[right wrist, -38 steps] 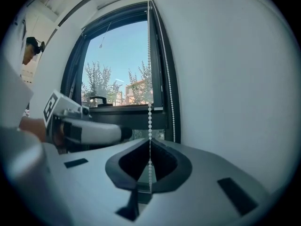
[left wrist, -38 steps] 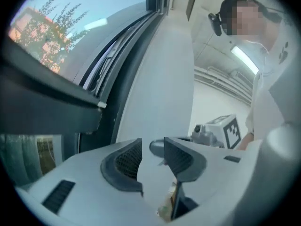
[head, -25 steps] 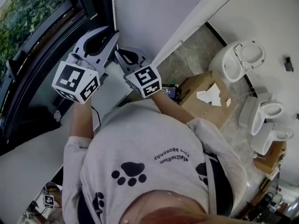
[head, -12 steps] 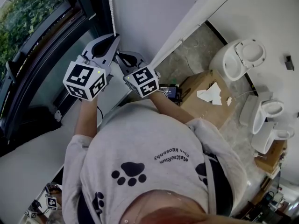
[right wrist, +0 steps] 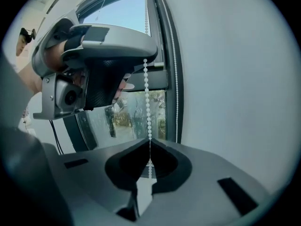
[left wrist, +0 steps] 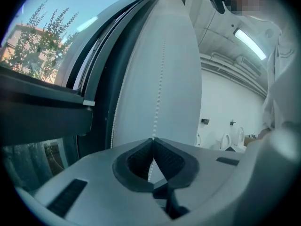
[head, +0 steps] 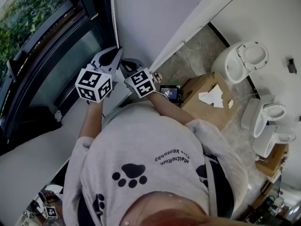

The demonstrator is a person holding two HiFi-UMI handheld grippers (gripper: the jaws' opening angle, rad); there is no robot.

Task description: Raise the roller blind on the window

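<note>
In the head view, the left gripper (head: pixel 115 51) and right gripper (head: pixel 122 62) sat close together at upper centre, both up against the chain (head: pixel 113 13) that hung down the window (head: pixel 33 22) edge, with the left one higher in the frame. The glass at upper left was bare and trees showed through it. No blind cloth could be seen there, so the blind was probably high up or out of frame, and how far it was raised could not be told. On the right, well away from the work, stood a box (head: pixel 207 95) and several toilets (head: pixel 242 60). Nothing lay between the grippers and the chain.

In the left gripper view, the left gripper (left wrist: pixel 153 139) had its jaws together, pinching the chain (left wrist: pixel 159 88), which ran straight up the middle against a white wall (left wrist: pixel 181 69). A second strand (left wrist: pixel 117 107) hung to its left, beside the dark frame (left wrist: pixel 42 121). Sky and trees filled the upper left.

In the right gripper view, the right gripper (right wrist: pixel 150 140) was also clamped on the chain (right wrist: pixel 147 98), which ran taut up to the left gripper (right wrist: pixel 143 55) just above. The other strand (right wrist: pixel 176 79) hung free at the right. With both grips set, a pull seemed to be under way, and more hand-over-hand pulls were likely left.
</note>
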